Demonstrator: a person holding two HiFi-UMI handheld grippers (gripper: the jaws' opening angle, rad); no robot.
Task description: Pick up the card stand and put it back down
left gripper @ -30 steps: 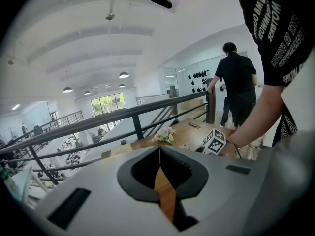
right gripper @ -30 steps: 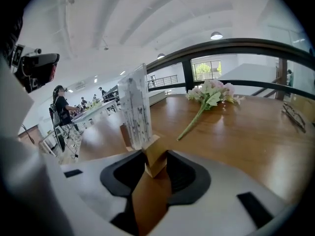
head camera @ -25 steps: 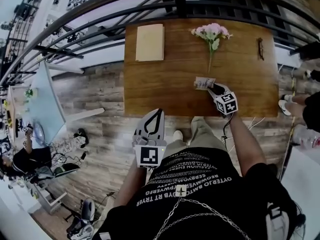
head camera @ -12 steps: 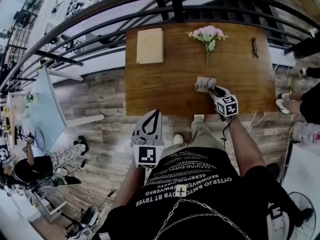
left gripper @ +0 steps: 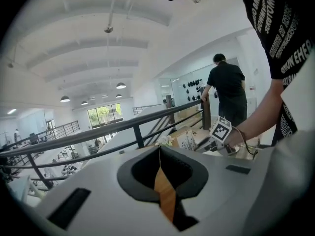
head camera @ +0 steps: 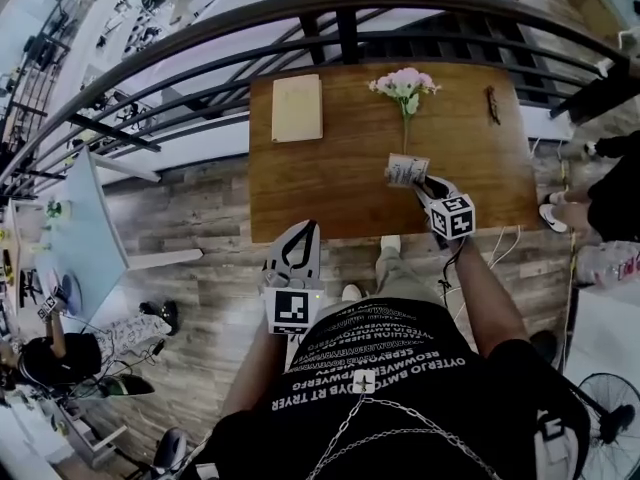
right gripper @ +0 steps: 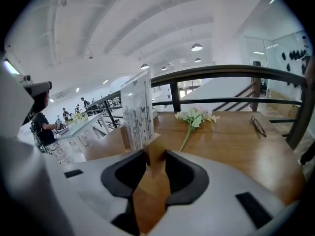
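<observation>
Head view looks down on both my claws and the wooden bench [head camera: 330,188]. My right claw [head camera: 424,184] reaches over the near right part of the bench and is clamped on the card stand [head camera: 406,169], which sits at its tip, just at the foot of the stem of the pink flower sprig [head camera: 405,83]. Right gripper view shows the grip plainly: both jaws press on the stand's wooden base. The clear card with its butterfly print rises just beyond them, upright with a slight lean. Whether the base is off the bench top I cannot tell. Well to the right of the flowers lies a dark pair of glasses [right gripper: 257,125]. A pale notepad [head camera: 297,108] lies at the far left of the bench. My left claw [head camera: 308,230] hangs close to my body, off the bench's near edge and over the plank floor [head camera: 200,258], jaws together with nothing between them.
</observation>
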